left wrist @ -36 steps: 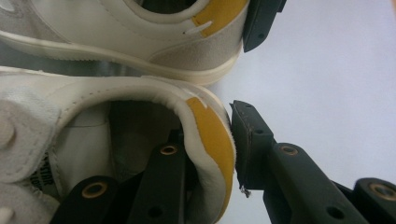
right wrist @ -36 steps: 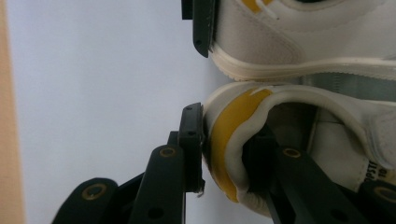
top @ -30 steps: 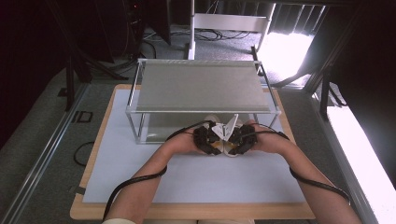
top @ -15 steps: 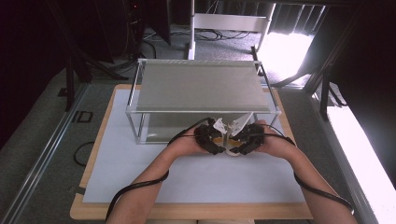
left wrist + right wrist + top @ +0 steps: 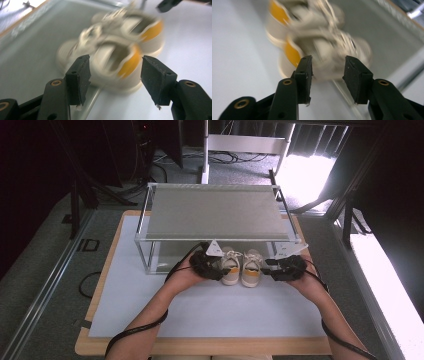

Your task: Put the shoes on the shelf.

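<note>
We see a pair of small cream shoes point(image 5: 241, 268) with orange heels side by side on the white surface point(image 5: 200, 310), toes under the near edge of the clear shelf point(image 5: 215, 212). Our left gripper point(image 5: 212, 267) and right gripper point(image 5: 275, 268) flank them, both jaws spread, gripping nothing
</note>
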